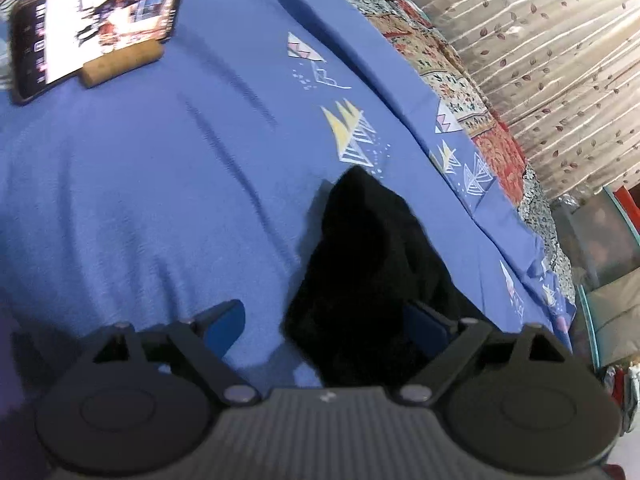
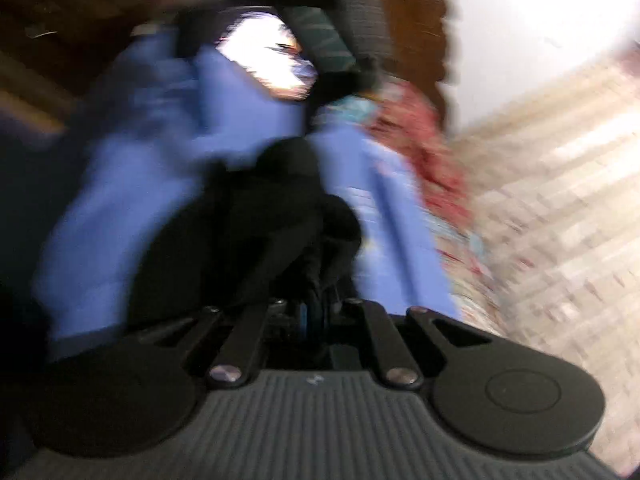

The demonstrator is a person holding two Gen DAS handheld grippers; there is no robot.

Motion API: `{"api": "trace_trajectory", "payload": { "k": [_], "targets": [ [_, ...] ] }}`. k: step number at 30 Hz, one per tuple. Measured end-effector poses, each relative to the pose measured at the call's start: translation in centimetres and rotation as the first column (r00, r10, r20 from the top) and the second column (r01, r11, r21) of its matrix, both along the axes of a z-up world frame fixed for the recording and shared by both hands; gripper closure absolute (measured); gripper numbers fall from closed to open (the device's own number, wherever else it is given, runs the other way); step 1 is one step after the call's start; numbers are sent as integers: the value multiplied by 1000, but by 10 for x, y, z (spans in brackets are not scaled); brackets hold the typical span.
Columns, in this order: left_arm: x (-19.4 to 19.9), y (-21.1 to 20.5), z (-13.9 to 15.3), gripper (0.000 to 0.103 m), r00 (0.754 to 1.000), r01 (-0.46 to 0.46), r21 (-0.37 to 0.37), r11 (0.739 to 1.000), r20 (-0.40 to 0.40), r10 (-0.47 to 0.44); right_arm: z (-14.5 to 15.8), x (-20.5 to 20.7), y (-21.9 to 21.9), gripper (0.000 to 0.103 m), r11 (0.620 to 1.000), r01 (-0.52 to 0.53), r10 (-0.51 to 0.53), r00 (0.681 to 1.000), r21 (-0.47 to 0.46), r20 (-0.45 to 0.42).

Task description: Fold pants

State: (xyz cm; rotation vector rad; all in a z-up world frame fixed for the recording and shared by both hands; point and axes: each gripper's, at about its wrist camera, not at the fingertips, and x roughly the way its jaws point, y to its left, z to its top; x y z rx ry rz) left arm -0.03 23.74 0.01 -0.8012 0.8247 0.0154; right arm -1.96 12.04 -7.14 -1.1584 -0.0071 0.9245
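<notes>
The black pants lie bunched on the blue bedsheet, reaching from the middle of the left wrist view down under my left gripper. That gripper is open wide; its right finger rests over the dark cloth and its left finger is over bare sheet, with nothing pinched. The right wrist view is badly blurred. In it the pants rise as a dark heap straight ahead of my right gripper, whose jaws are together with black cloth caught between them.
A phone with a lit screen leans on a small wooden stand at the far left of the bed. A patterned red and cream quilt runs along the bed's right edge, with a leaf-print curtain behind it.
</notes>
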Motion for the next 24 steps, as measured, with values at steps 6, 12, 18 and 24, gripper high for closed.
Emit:
{"api": "trace_trajectory", "payload": {
  "k": [6, 12, 18, 24],
  "targets": [
    [-6, -8, -9, 2, 999, 34, -47, 998, -33, -35, 11, 0, 28, 92, 999, 24, -18, 980, 24, -200],
    [20, -32, -13, 1, 996, 63, -27, 998, -65, -64, 21, 17, 17, 92, 994, 83, -59, 953, 69, -297],
    [26, -37, -10, 64, 995, 40, 60, 997, -91, -34, 56, 36, 22, 74, 983, 147, -89, 905, 108, -417],
    [13, -23, -14, 75, 997, 3, -23, 1000, -78, -5, 102, 54, 20, 24, 942, 246, -38, 754, 227, -656]
  ]
}}
